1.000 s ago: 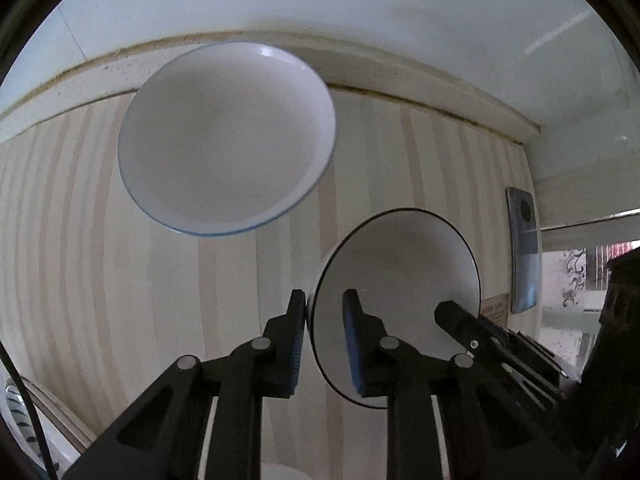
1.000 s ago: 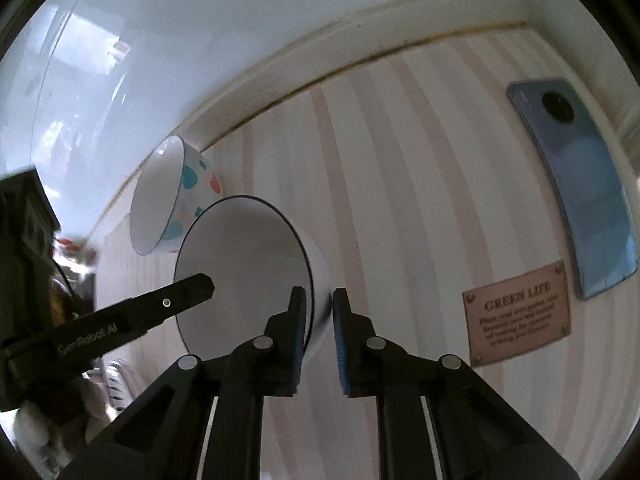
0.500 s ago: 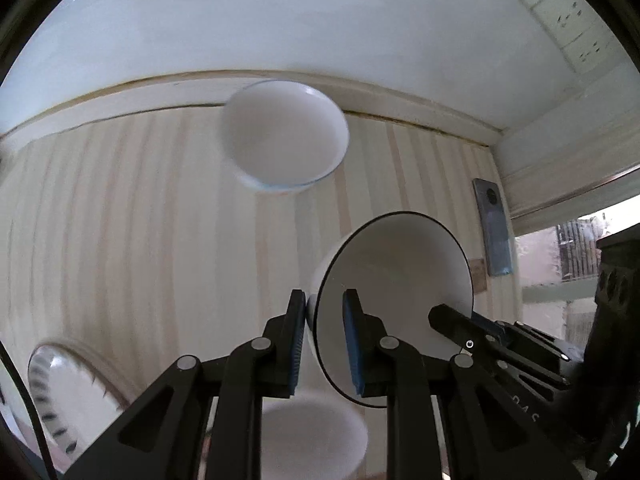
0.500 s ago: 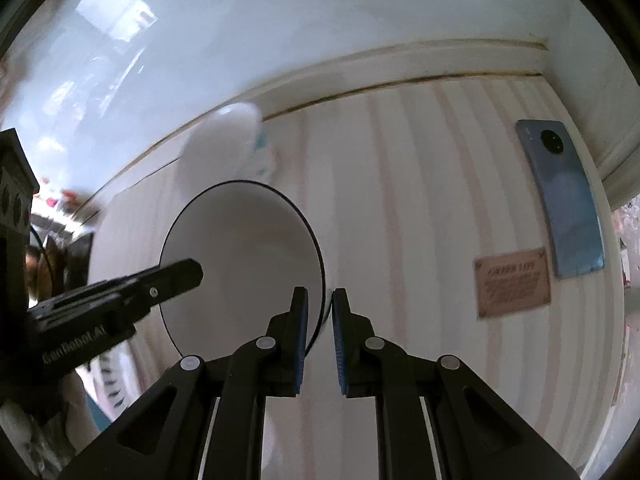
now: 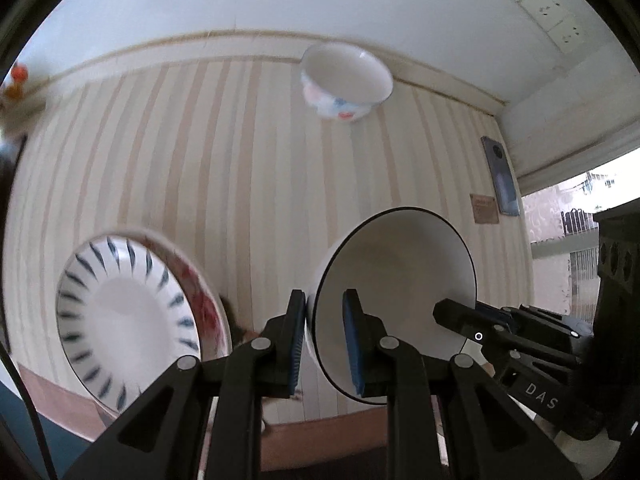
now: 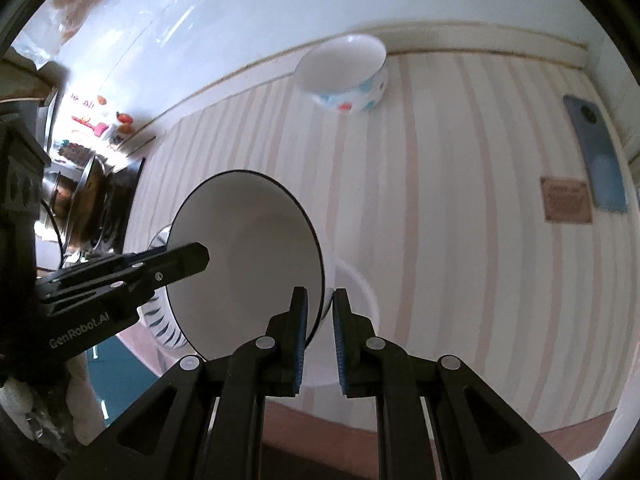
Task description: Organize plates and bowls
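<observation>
Both grippers hold one white bowl with a thin black rim (image 5: 396,280) in the air above the striped table. My left gripper (image 5: 323,336) is shut on its left rim. My right gripper (image 6: 320,332) is shut on the opposite rim; the bowl also shows in the right wrist view (image 6: 248,256). A white bowl with coloured spots (image 5: 344,82) stands far back by the wall, also in the right wrist view (image 6: 346,74). A plate with blue dashes (image 5: 120,320) lies at the lower left on a red-patterned plate.
A blue phone (image 6: 598,152) and a small brown plaque (image 6: 566,200) lie at the table's right side. A white dish (image 6: 352,300) sits below the held bowl. The wall (image 5: 320,8) runs along the table's back. Kitchen clutter (image 6: 88,184) is at the left.
Both grippers have pulled back toward the table's near edge with the bowl. The spotted bowl now looks farther away, and the blue-dashed plate has come fully into view.
</observation>
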